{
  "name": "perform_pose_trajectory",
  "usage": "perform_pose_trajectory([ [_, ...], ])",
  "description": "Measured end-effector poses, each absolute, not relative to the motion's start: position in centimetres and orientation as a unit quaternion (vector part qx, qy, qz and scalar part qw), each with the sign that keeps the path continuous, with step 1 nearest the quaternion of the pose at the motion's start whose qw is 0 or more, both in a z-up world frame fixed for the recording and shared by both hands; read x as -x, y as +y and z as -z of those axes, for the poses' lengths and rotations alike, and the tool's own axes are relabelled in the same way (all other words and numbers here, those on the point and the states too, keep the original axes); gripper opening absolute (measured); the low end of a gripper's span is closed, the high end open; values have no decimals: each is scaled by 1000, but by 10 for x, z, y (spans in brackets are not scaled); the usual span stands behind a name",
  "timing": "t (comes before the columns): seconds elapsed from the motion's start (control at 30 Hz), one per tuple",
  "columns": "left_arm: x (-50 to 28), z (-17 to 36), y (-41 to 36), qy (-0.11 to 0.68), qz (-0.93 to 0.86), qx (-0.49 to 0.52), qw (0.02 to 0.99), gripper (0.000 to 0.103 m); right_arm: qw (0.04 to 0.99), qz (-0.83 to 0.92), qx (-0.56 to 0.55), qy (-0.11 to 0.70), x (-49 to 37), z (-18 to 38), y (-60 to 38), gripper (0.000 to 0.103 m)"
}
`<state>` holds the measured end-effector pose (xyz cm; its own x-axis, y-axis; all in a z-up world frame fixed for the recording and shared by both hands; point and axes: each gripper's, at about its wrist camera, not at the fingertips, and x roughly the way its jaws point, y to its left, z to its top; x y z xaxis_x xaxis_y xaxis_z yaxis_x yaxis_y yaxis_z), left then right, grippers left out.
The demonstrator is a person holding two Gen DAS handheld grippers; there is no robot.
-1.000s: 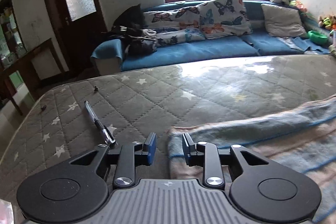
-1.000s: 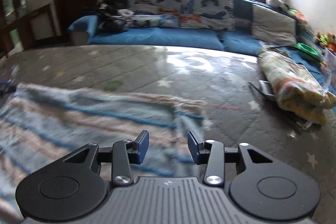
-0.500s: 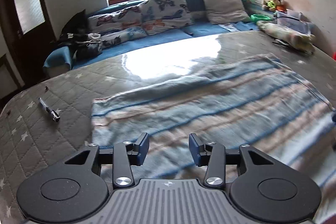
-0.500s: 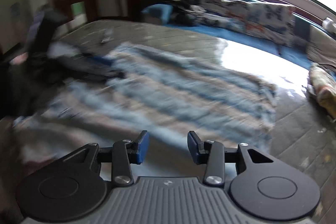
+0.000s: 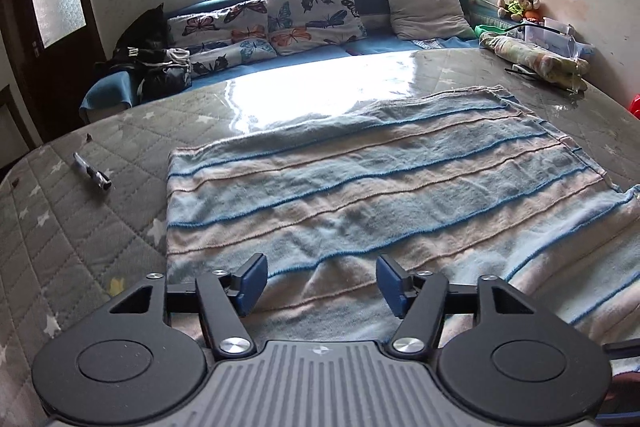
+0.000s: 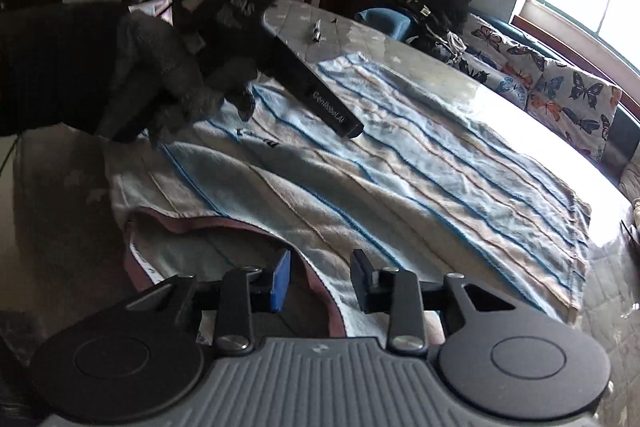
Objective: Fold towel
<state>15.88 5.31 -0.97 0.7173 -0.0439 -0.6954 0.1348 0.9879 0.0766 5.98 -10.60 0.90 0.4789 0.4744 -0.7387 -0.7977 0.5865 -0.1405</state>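
A towel (image 5: 360,187) with blue and beige stripes lies spread flat on the quilted star-patterned table (image 5: 80,227). My left gripper (image 5: 322,283) hovers open over the towel's near part, with nothing between its fingers. In the right wrist view the towel (image 6: 400,179) runs away to the right, and its near edge, with a pink hem (image 6: 224,225), is curled over. My right gripper (image 6: 320,281) stands open right above that hem. A gloved hand (image 6: 168,79) holds the other gripper's black body (image 6: 256,7) above the towel's far side.
A small pen-like tool (image 5: 92,175) lies on the table left of the towel. A rolled floral bundle (image 5: 532,61) sits at the far right corner. Behind the table are a blue sofa with butterfly cushions (image 5: 312,15) and a black bag (image 5: 148,59).
Both cameras swung around. The left gripper went from the towel's left corner to over its near part and opened wider. The right view turned left onto the curled near hem.
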Motion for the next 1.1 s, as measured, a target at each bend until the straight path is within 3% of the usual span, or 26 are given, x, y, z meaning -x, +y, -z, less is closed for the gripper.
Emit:
perform_pose_trajectory([
  [0.1, -161, 12, 53, 377, 46, -65, 923, 70, 822, -388, 245, 337, -60, -2, -103, 9],
  [0.23, -164, 15, 54, 380, 41, -69, 921, 71, 822, -394, 245, 331, -55, -6, -107, 3],
  [0.63, -162, 18, 58, 374, 34, -78, 923, 82, 808, -411, 257, 336, -34, -10, -114, 2],
  [0.8, -155, 17, 64, 370, 25, -86, 925, 82, 800, -424, 241, 350, -30, -12, -119, 10],
  [1.1, -111, 18, 84, 349, -15, -85, 933, 82, 834, -375, 181, 361, -42, -24, -149, 14],
])
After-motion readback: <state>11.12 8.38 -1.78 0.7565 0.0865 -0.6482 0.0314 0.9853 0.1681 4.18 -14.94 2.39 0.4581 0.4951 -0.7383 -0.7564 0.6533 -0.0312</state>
